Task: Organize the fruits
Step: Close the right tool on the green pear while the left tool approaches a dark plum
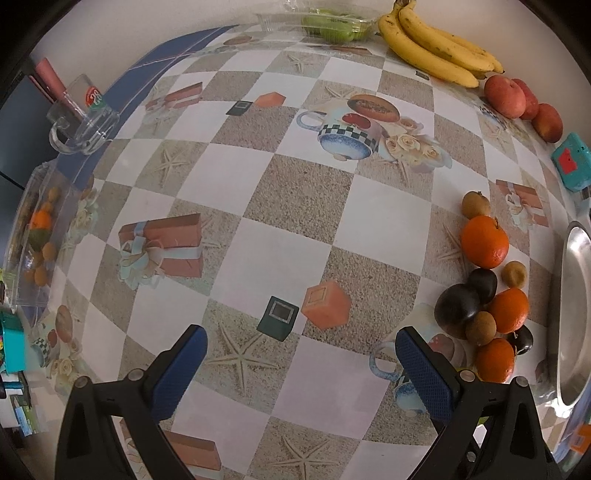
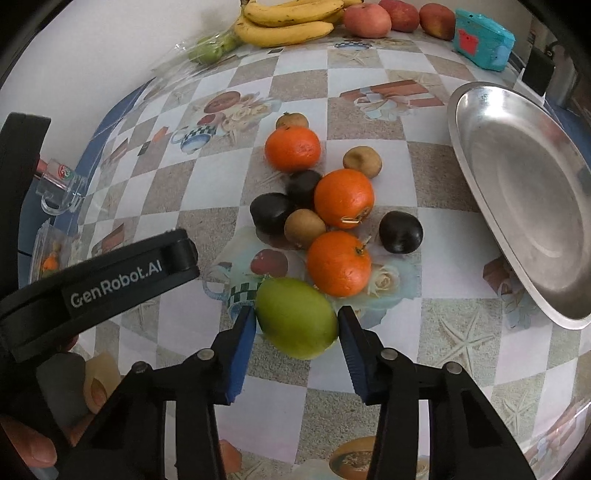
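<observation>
A green fruit [image 2: 295, 325] rests on the patterned tablecloth at the near edge of a fruit pile, and my right gripper [image 2: 296, 312] is shut on it, both blue pads touching its sides. Behind it lie three oranges [image 2: 338, 264], dark plums [image 2: 400, 232] and small brown fruits [image 2: 362, 161]. In the left wrist view the same pile [image 1: 484, 242] sits at the right. My left gripper [image 1: 301, 332] stands open above bare tablecloth with nothing between its fingers.
A steel tray [image 2: 517, 192] lies right of the pile. Bananas [image 2: 291, 22], red apples [image 2: 367, 20], a teal box [image 2: 484, 38] and bagged green fruits [image 1: 332, 22] line the far edge. A glass mug [image 1: 85, 114] and a clear container [image 1: 37, 240] stand at the left.
</observation>
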Action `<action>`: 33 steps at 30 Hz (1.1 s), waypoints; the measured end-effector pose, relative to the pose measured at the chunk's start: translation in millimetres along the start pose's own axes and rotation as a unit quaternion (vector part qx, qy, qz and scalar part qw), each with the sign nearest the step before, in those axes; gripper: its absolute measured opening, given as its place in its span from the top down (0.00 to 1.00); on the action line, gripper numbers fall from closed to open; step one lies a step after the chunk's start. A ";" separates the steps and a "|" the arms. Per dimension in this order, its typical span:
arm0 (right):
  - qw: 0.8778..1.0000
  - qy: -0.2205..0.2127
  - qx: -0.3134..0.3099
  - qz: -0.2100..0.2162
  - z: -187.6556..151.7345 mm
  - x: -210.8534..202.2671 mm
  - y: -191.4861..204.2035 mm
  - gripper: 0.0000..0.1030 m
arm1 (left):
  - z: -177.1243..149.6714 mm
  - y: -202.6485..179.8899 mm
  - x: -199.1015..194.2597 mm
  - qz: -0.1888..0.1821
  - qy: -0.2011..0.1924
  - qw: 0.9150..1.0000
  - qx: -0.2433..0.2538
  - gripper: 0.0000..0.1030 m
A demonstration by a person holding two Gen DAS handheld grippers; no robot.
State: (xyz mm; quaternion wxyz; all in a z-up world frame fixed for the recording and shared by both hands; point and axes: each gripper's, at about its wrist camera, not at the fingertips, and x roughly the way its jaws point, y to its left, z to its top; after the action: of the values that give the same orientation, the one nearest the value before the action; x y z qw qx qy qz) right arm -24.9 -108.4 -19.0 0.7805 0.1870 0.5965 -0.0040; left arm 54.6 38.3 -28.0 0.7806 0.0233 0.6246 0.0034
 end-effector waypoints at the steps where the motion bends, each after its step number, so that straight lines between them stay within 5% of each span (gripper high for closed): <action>1: 1.000 0.000 0.000 0.001 0.2 -0.3 0.1 0.54 | -0.1 -0.1 0.4 0.001 0.000 1.000 -0.001 0.00; 19: 0.999 -0.027 -0.005 0.030 -1.5 -21.4 1.2 0.58 | 2.5 4.2 -8.2 0.004 -0.015 1.000 -0.011 0.00; 28: 0.995 -0.080 0.032 0.041 3.2 -56.1 -27.1 0.58 | 3.7 -3.9 -13.8 -0.011 -0.026 1.000 0.000 0.02; 33: 0.993 -0.096 0.066 0.022 5.5 -65.8 -53.7 0.58 | 6.4 -17.2 -18.3 -0.056 -0.032 0.998 0.016 0.16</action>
State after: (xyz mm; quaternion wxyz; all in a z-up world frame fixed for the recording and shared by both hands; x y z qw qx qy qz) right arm -51.1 -174.2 28.2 0.8203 0.2497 0.5126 -0.0440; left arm 56.4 20.3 -9.4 0.7989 0.0006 0.5993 -0.0508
